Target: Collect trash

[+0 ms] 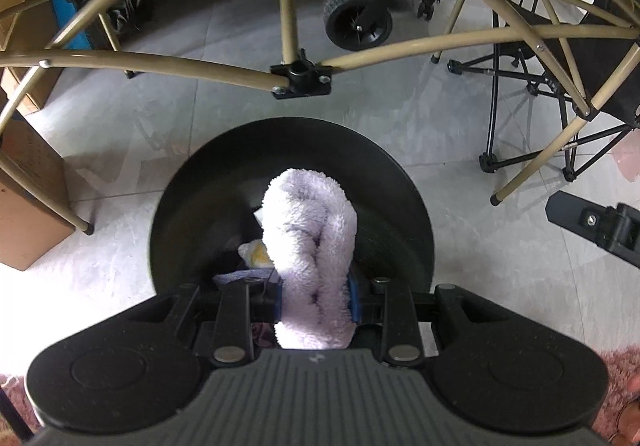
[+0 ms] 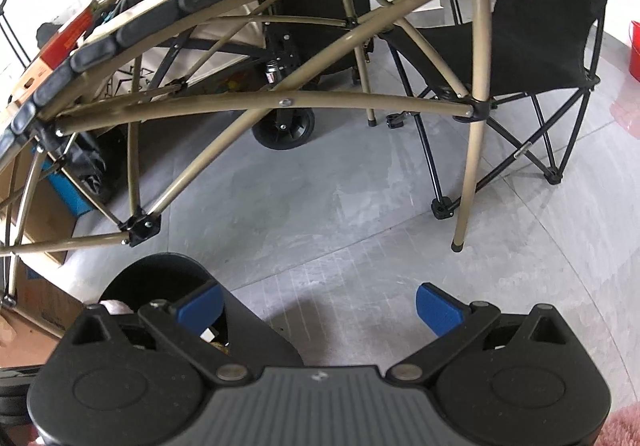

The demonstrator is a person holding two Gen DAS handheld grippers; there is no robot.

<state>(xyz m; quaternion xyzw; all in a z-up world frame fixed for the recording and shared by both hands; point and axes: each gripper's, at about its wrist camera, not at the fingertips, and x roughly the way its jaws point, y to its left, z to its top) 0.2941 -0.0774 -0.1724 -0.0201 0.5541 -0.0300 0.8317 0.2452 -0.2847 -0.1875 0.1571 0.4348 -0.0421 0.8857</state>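
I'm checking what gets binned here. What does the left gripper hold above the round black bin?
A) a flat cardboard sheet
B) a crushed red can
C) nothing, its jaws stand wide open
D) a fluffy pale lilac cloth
D: in the left wrist view the left gripper has its blue pads closed on a fluffy pale lilac cloth, which stands up over the mouth of the round black bin.

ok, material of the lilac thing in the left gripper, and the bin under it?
Lilac cloth: looks like plush terry or fleece, with a fuzzy looped pile and soft folds. Bin: probably black plastic, smooth with a dull sheen; metal can't be ruled out.
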